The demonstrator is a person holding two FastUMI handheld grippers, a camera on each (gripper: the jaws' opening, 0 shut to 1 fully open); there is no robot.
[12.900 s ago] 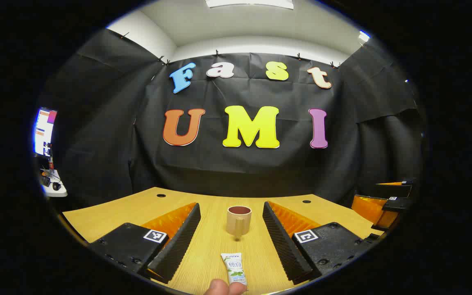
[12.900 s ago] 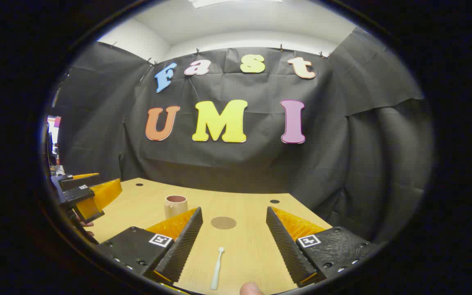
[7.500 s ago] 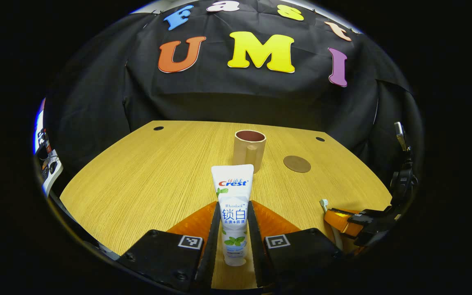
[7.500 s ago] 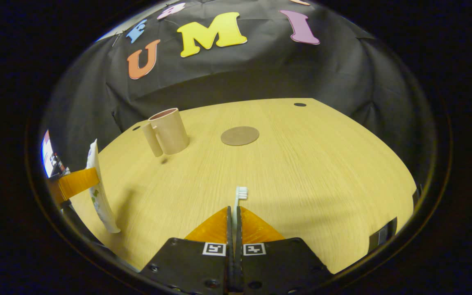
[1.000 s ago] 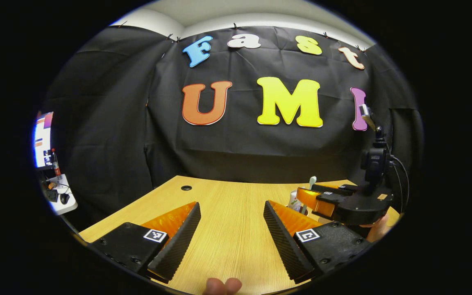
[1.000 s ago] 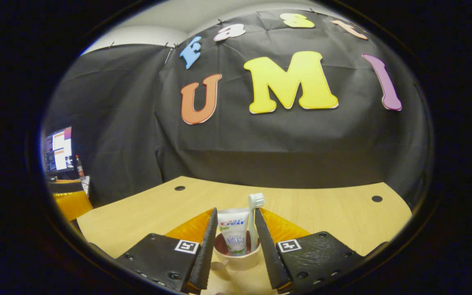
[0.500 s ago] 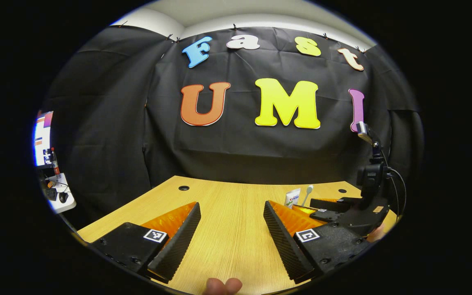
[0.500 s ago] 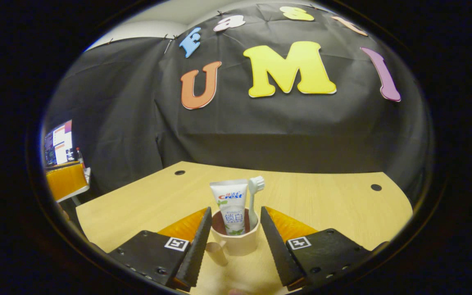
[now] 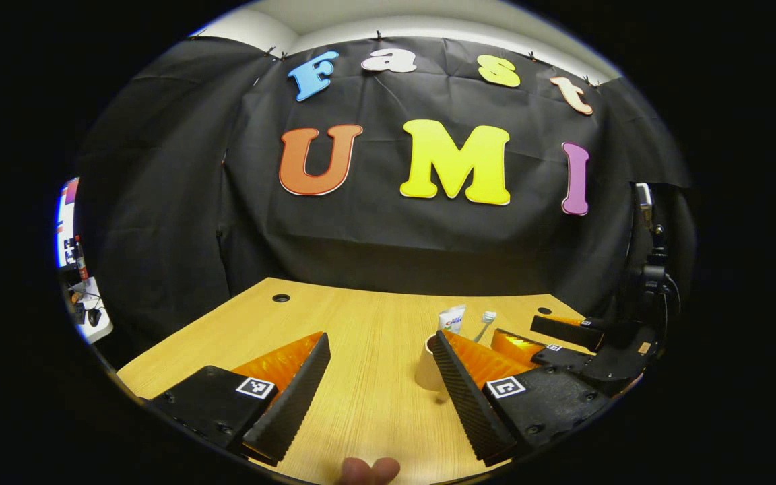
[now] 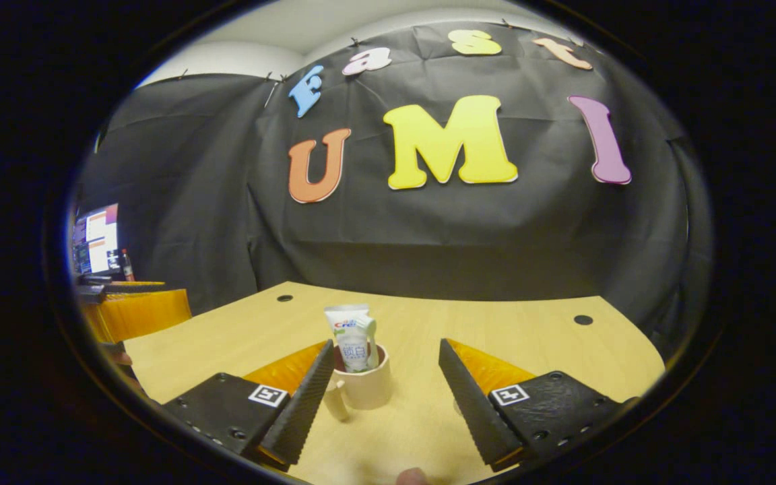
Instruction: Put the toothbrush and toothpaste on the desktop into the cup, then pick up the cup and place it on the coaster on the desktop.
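In the right gripper view, the right gripper [image 10: 384,394] is low over the wooden table [image 10: 529,343], and its two fingers stand wide apart with nothing between them. The beige cup [image 10: 368,384] stands upright on the table just in front of the left finger [image 10: 304,401], near its tip; I cannot tell if the finger touches the cup. The handle of the cup [image 10: 336,403] points toward the camera, close beside that finger. Inside the cup the toothpaste [image 10: 349,337] stands upright, with its flat end up, and the toothbrush [image 10: 370,340] leans beside it on the right. The coaster is hidden under the cup, or I cannot see it, so I cannot tell if the cup sits on it. A small round hole [image 10: 583,320] is in the table near its far right corner, and another [image 10: 284,298] is near the far left corner.

In the left gripper view, the left gripper [image 9: 378,367] is also spread open and holds nothing; it is over the near part of the table [image 9: 361,323]. A fingertip of the person [image 9: 368,469] shows at the bottom edge. The cup [image 9: 426,364] is partly behind the left gripper's right finger [image 9: 459,384], with the toothpaste [image 9: 451,318] and toothbrush [image 9: 486,323] rising from it. The right gripper [image 9: 529,333] is just to the right of the cup, toward the right edge of the table.
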